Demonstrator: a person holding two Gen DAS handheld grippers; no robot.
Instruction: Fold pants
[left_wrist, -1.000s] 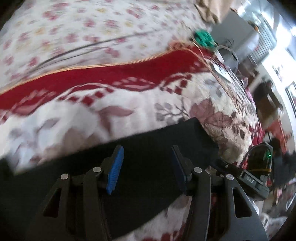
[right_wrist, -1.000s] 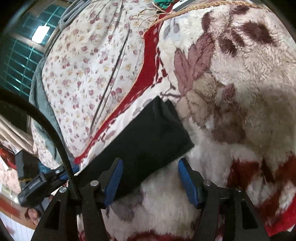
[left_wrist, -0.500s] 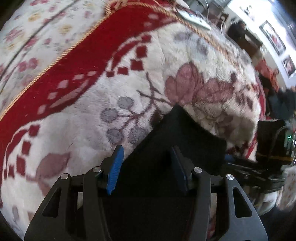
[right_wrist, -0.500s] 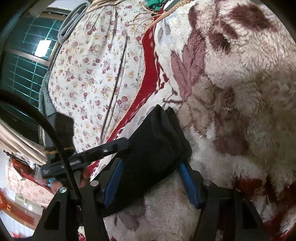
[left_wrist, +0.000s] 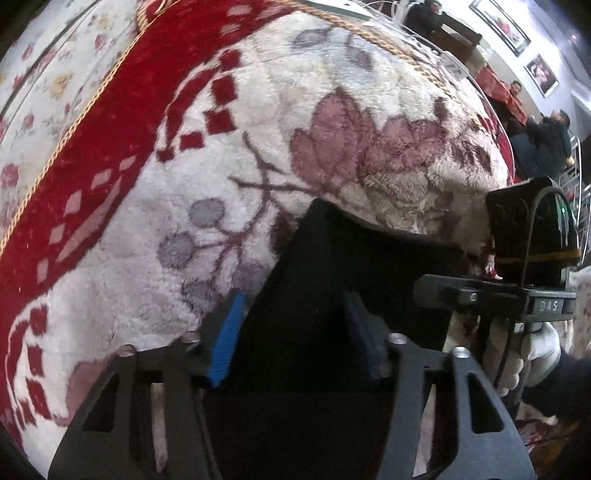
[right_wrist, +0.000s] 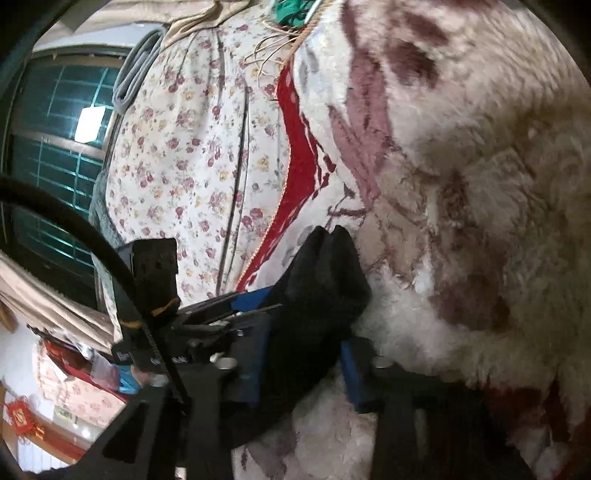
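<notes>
The left hand-held gripper (left_wrist: 291, 336) has its blue-padded fingers apart, straddling the black pants (left_wrist: 332, 295) at the lower centre of its view; whether the pads press the cloth I cannot tell. The right hand-held gripper (right_wrist: 306, 362) is clamped on the bunched, matte black fabric at lower centre. The pants lie on a fluffy cream blanket (left_wrist: 184, 221) with red border and leaf pattern.

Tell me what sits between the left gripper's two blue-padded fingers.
Left wrist view: the folded black pants fill the gap between the left gripper fingers, over the fleece blanket.
</notes>
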